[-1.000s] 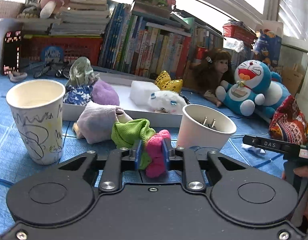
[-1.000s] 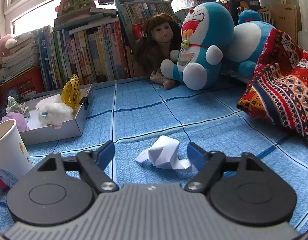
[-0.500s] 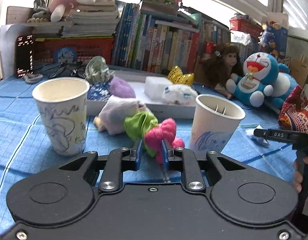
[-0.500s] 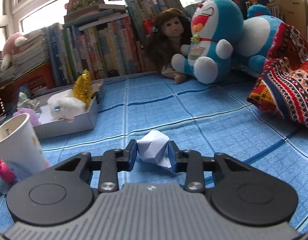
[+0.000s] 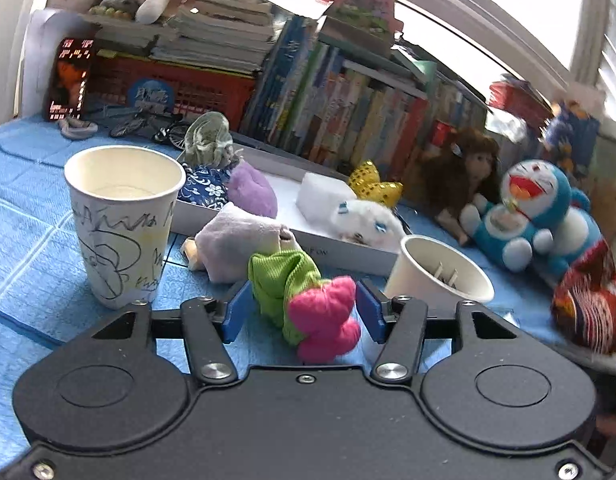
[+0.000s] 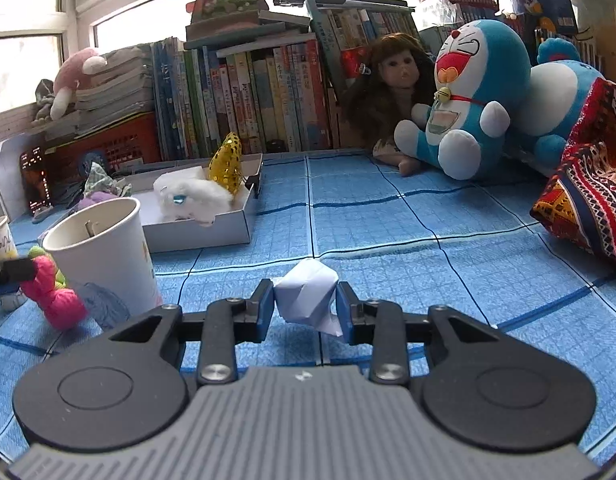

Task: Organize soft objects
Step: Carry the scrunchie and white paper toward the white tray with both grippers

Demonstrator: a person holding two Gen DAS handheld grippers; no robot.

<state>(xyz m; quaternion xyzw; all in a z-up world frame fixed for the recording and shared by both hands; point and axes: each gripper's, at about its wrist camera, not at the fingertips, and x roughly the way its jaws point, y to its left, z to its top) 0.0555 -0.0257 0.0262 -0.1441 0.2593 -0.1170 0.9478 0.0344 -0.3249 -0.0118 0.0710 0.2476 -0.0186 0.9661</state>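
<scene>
Left gripper (image 5: pixel 303 310) jaws apart, pink-green toy (image 5: pixel 308 304) between (loose); right gripper (image 6: pixel 305 312) clamps crumpled paper (image 6: pixel 306 296).

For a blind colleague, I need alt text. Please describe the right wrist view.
The right claw grips a crumpled white paper ball above a blue checked mat. Left stands a white paper cup beside a pink and green soft toy; behind are a white tray of plush toys and books.

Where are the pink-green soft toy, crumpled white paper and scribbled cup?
pink-green soft toy (image 5: pixel 322 314), left wrist view, pink body.
crumpled white paper (image 6: pixel 305 294), right wrist view, centre.
scribbled cup (image 5: pixel 121 240), left wrist view, side wall.
</scene>
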